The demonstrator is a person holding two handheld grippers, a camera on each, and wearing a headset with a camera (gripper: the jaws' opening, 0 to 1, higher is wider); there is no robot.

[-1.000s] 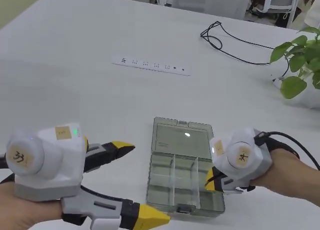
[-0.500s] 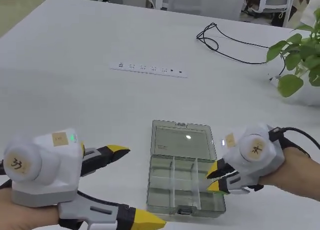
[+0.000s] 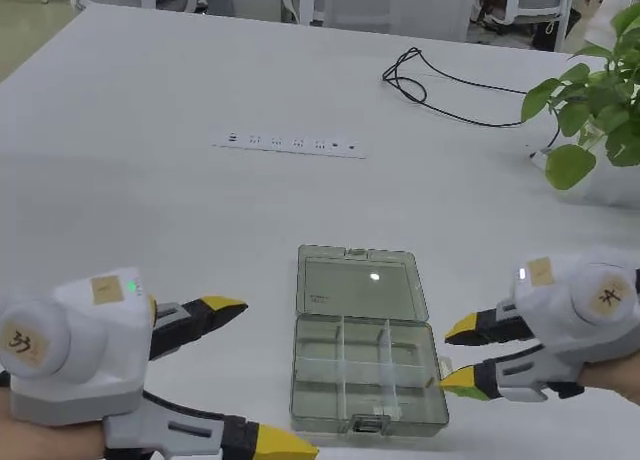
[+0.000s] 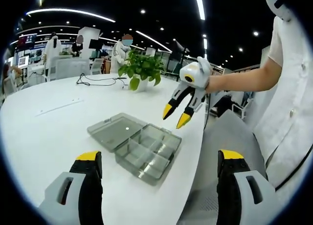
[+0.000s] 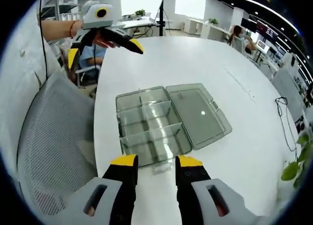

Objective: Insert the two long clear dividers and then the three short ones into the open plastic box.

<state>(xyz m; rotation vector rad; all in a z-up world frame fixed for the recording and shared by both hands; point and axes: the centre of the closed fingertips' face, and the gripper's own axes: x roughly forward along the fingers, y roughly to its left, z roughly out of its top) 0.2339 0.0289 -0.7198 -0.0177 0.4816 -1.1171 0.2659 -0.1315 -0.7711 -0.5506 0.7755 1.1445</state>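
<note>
Box: right hand-held gripper now alongside

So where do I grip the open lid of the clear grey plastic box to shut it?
Probably its far free edge, by the two small tabs, coming from beyond it. The grey lid lies flat on the white table, hinged to the tray along its near edge, so only that rim lifts.

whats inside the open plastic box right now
Clear dividers stand in the plastic box, splitting its tray into compartments that look empty. Being transparent, their exact count and whether all are fully seated cannot be told.
</note>
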